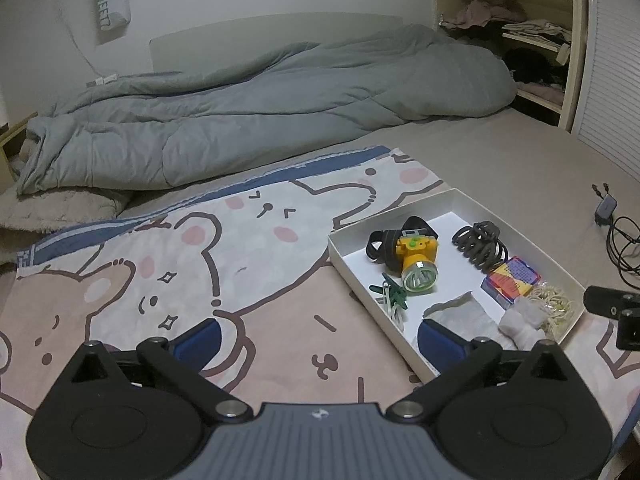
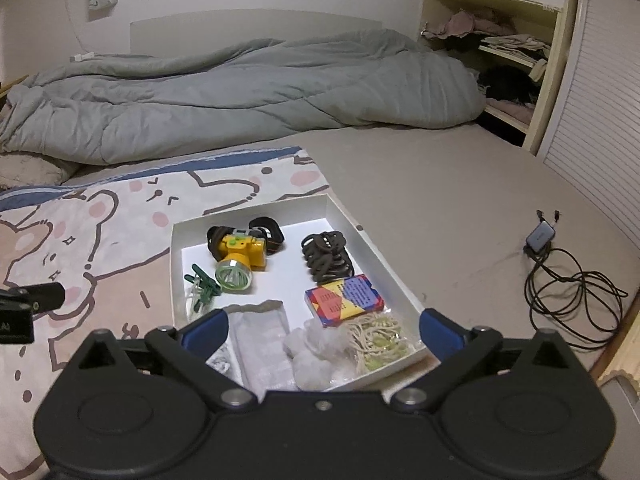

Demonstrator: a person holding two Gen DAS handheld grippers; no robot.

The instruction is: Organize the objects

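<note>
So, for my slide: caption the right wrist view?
Open right gripper hovering over a white tray holding a yellow headlamp.

A tray (image 2: 394, 270) lies on a blanket (image 2: 100, 248) spread over the bed (image 2: 420, 184). In the tray, seen from the right wrist, a headlamp (image 2: 240, 256) sits at the far left with clips (image 2: 202, 286) before it, hair ties (image 2: 326, 258) at the far right, a card box (image 2: 344, 300) before them, then rubber bands (image 2: 380, 340) nearest. A folded cloth (image 2: 264, 332) and a wad of wrap (image 2: 316, 352) lie along the near edge. Behind the blanket a duvet (image 2: 240, 92) is bunched. A cable (image 2: 572, 292) lies right of the tray, shelves (image 2: 504, 52) behind.
</note>
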